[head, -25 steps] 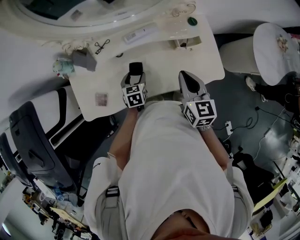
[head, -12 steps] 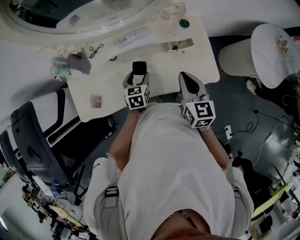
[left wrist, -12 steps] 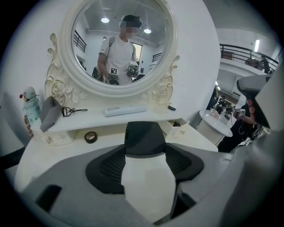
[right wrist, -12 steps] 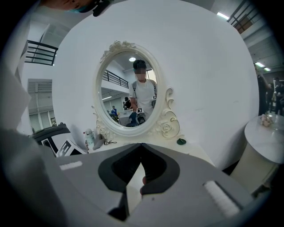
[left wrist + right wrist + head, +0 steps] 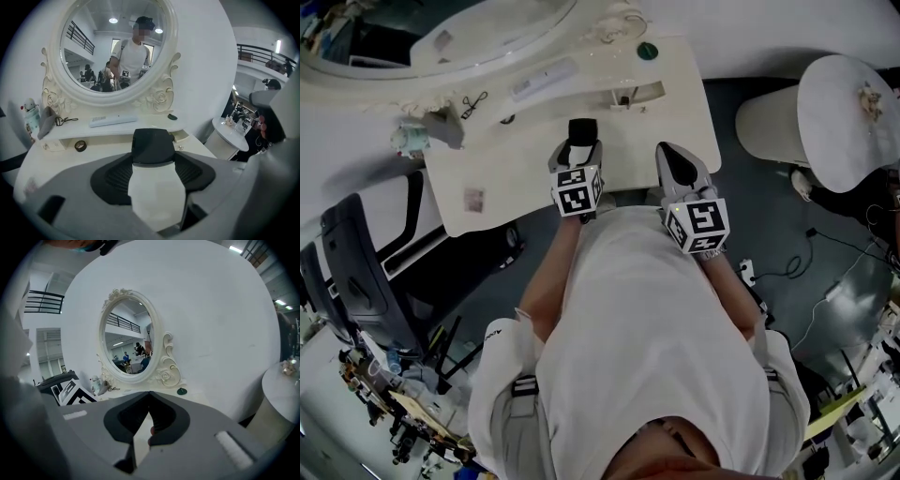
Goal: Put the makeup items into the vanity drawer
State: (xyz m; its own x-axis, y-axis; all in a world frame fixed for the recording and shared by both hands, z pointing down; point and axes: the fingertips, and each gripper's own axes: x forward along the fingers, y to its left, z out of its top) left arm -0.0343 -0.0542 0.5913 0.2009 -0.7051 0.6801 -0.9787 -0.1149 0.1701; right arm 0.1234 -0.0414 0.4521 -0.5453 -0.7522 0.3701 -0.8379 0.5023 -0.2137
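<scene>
Right now the black makeup box [image 5: 151,146] is pinched in the left tongs [image 5: 580,141], which stand wide around it, just over the white surface [image 5: 487,173]. The little open drawer [image 5: 636,92] is near, off to one side. The box could bump the drawer's rim and slip out. The right tongs [image 5: 149,393] are closed, maybe empty, and they could knock the small green thing [image 5: 648,50].

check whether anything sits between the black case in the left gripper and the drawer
Nothing visible does: only bare tabletop lies between the black case in the left gripper and the drawer just beyond it.
</scene>
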